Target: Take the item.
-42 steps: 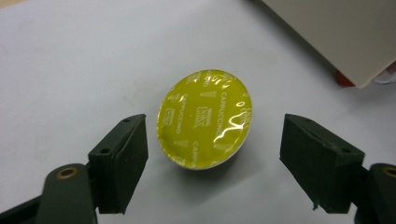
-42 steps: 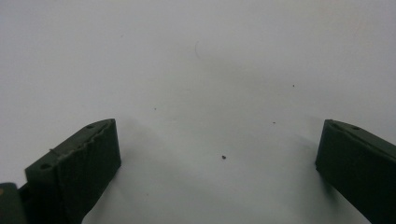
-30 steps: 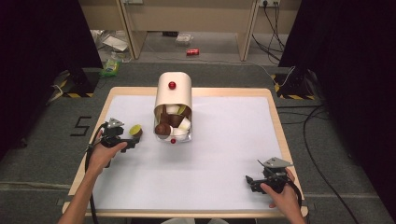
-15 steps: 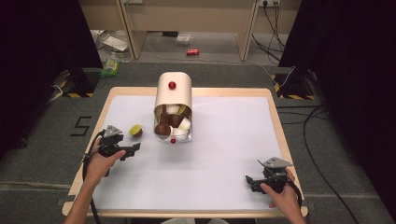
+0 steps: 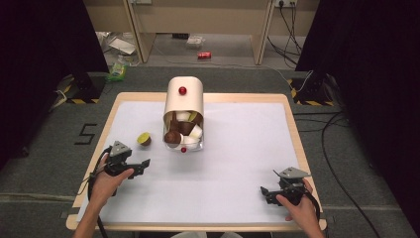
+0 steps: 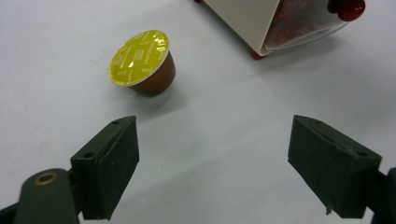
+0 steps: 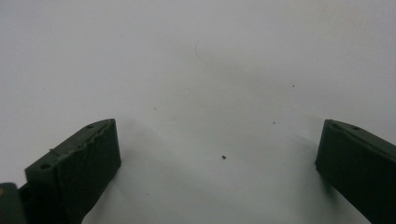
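A brown coffee capsule with a yellow lid (image 5: 144, 139) lies tilted on the white table (image 5: 242, 148), just left of a cream capsule dispenser (image 5: 184, 101). The dispenser's clear front bin holds several brown and white capsules. My left gripper (image 5: 142, 166) is open and empty, nearer the person than the capsule and apart from it. In the left gripper view the capsule (image 6: 142, 63) lies ahead of the left pad, and the dispenser's corner (image 6: 247, 21) shows at the top; the left gripper (image 6: 212, 140) has only bare table between its jaws. My right gripper (image 5: 265, 192) (image 7: 219, 135) rests open over bare table at the near right.
The table's wooden rim (image 5: 294, 144) frames the white surface. Beyond the table, on the floor, lie a red can (image 5: 203, 55), cables and some litter. Dark curtains stand at both sides.
My left gripper has drawn back from the capsule toward the person's side of the table. The capsule stays where it lay beside the dispenser. The right gripper has not moved.
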A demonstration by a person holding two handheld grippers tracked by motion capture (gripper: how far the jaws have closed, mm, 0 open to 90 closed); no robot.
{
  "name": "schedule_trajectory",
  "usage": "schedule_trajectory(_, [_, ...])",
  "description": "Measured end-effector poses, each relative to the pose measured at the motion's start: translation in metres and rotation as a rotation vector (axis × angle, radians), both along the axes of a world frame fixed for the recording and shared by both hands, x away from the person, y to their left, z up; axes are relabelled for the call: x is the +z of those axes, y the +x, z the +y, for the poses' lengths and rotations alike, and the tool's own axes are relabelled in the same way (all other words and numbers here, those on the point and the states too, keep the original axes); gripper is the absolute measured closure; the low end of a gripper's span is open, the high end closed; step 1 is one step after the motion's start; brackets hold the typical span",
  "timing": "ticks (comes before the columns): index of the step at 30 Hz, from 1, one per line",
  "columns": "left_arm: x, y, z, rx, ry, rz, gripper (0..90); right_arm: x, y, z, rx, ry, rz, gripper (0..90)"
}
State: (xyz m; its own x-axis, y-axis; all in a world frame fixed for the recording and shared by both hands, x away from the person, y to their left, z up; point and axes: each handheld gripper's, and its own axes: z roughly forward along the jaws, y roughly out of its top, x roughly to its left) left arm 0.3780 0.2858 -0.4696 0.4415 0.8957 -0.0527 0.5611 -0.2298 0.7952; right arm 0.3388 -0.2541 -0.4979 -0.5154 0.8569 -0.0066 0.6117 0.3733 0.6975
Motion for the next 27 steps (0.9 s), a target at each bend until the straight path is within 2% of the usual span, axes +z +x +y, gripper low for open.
schedule_trajectory(10, [-0.011, -0.009, -0.003, -0.007, -0.005, -0.009, 16.4, 0.0, 0.0, 0.0, 0.001, -0.001, 0.0, 0.5])
schedule_trajectory(27, [-0.024, -0.026, -0.01, -0.047, 0.016, 0.011, 16.3, 0.0, 0.0, 0.0, 0.001, -0.001, -0.001, 0.5])
